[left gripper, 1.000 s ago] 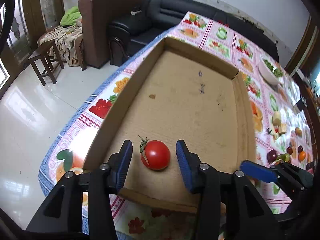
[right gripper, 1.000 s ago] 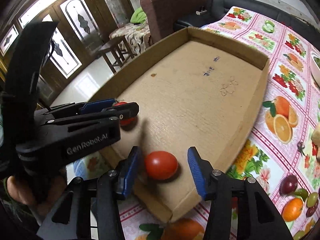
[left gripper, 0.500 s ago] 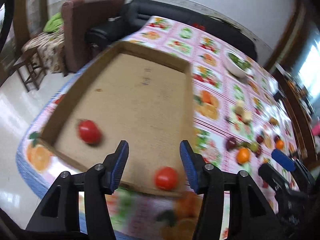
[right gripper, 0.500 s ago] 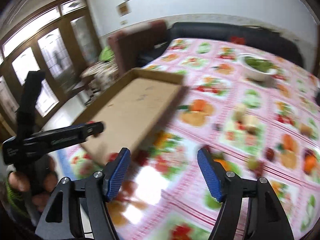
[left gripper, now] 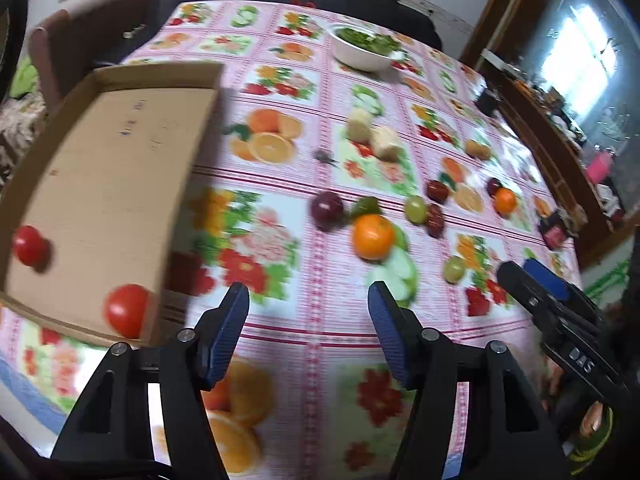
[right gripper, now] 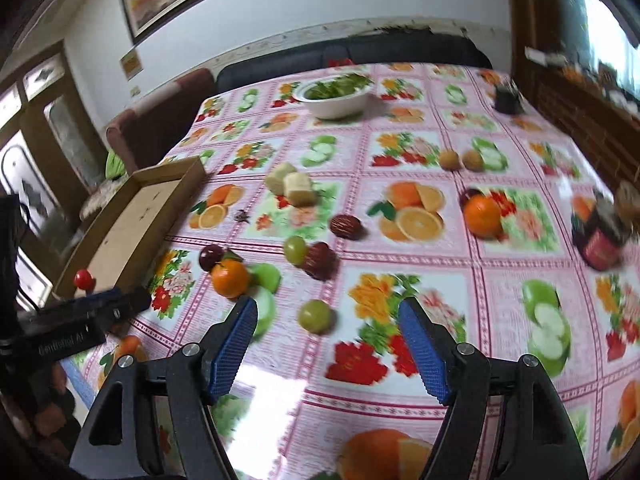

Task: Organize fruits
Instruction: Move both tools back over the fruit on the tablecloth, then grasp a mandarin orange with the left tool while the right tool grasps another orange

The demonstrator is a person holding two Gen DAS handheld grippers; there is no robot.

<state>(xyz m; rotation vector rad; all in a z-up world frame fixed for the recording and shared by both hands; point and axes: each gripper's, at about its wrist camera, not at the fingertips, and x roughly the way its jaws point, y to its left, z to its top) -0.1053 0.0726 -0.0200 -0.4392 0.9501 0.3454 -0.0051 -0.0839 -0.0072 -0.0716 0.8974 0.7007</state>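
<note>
Sitting at the left edge of the left wrist view, a shallow cardboard tray (left gripper: 100, 184) holds two tomatoes (left gripper: 29, 245), one at mid-left and one (left gripper: 126, 311) in its lower corner near the rim. Low in the middle of that frame, the left gripper (left gripper: 308, 332) has its jaws opening, with only the fruit-print tablecloth (left gripper: 304, 264) between them. Right of centre lie an orange (left gripper: 372, 236), a dark plum (left gripper: 327, 210) touching a green leaf, a green grape (left gripper: 416, 209) and a second, smaller orange (left gripper: 504, 200). A white bowl (left gripper: 362, 56) of greens stands near the top.

Turning to the right wrist view, the tray (right gripper: 132, 220) is at mid-left with one tomato (right gripper: 83, 279) visible. The right gripper (right gripper: 328, 340) at bottom centre stands open and holds nothing; a green grape (right gripper: 315, 316) lies on the cloth just beyond its fingertips. A dark jar (right gripper: 600, 240) sits at the right edge, blurred.
</note>
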